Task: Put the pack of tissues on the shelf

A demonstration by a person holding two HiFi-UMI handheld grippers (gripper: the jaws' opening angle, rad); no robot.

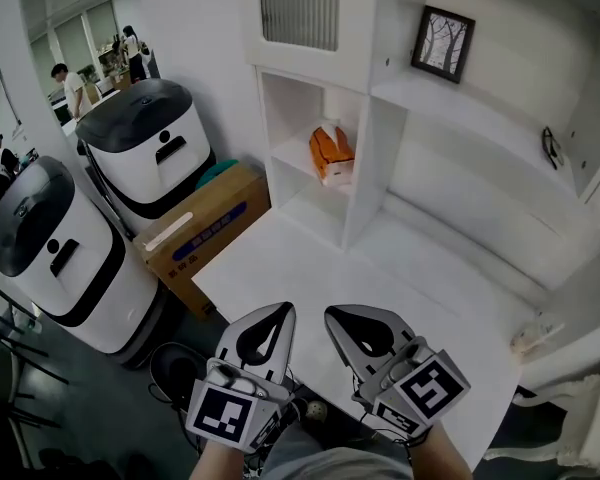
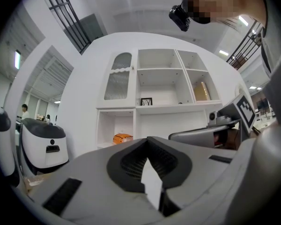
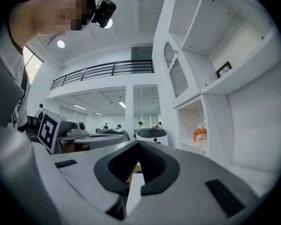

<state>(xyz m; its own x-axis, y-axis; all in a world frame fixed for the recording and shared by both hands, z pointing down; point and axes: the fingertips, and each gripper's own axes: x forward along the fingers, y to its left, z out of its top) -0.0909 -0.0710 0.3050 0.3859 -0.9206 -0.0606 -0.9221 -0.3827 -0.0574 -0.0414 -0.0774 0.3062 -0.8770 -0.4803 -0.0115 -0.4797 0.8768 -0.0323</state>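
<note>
The orange pack of tissues [image 1: 332,155] lies in the lower cubby of the white shelf unit [image 1: 372,163], with white tissue poking up from its top. It also shows small in the left gripper view [image 2: 122,138] and in the right gripper view [image 3: 200,136]. Both grippers hover side by side near the front edge of the white desk [image 1: 310,268], well short of the shelf. My left gripper [image 1: 273,314] [image 2: 147,139] is shut and holds nothing. My right gripper [image 1: 342,317] [image 3: 139,143] is shut too, with nothing in it.
Two white and black rounded machines [image 1: 148,148] [image 1: 55,253] and a cardboard box [image 1: 205,230] stand on the floor at the left. A framed picture [image 1: 443,43] and a pair of glasses [image 1: 550,146] sit on the upper shelf. A small object [image 1: 528,336] lies at the desk's right edge.
</note>
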